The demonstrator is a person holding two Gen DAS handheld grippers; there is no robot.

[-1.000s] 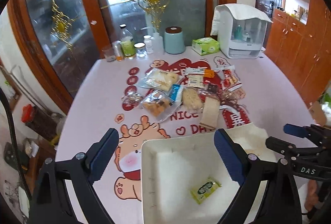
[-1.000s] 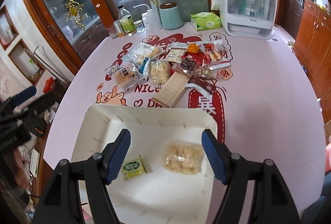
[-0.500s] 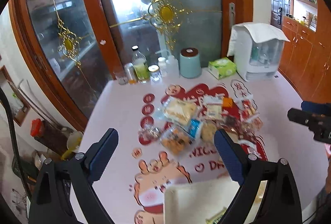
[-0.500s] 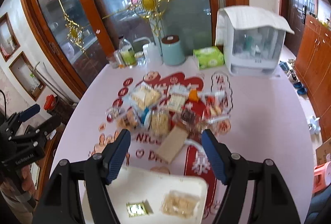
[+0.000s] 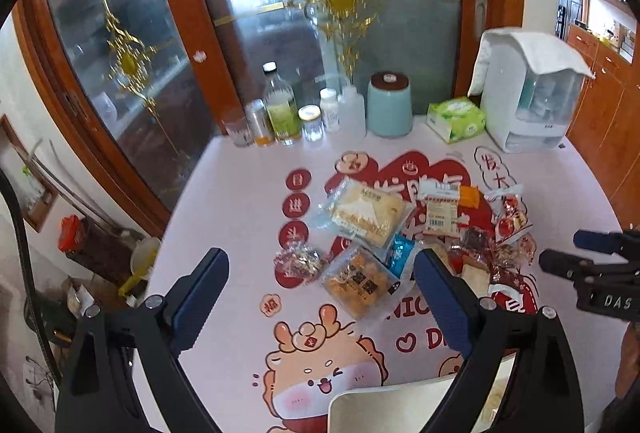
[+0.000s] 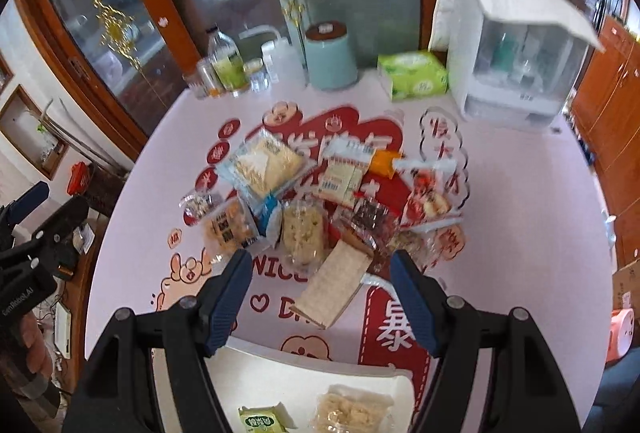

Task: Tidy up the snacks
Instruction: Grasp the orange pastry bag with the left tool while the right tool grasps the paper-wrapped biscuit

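A pile of wrapped snacks (image 5: 404,229) lies mid-table on a pink printed cloth; it also shows in the right wrist view (image 6: 320,201). A white tray (image 6: 304,373) sits at the near edge and holds a green packet (image 6: 262,421) and a clear bag of pale snacks (image 6: 352,411). The tray's corner shows in the left wrist view (image 5: 384,405). My left gripper (image 5: 320,297) is open and empty, held above the cloth before the pile. My right gripper (image 6: 320,299) is open and empty, above a tan wafer pack (image 6: 338,283).
Bottles and jars (image 5: 288,113), a teal canister (image 5: 390,105), a green tissue box (image 5: 456,119) and a white cabinet (image 5: 532,93) line the table's far edge before glass doors. The right gripper also shows at the left view's right edge (image 5: 600,273).
Both grippers have pulled up and back from the tray. The view has shifted from the tray to the snack pile and the far wall. Both stay open and empty.
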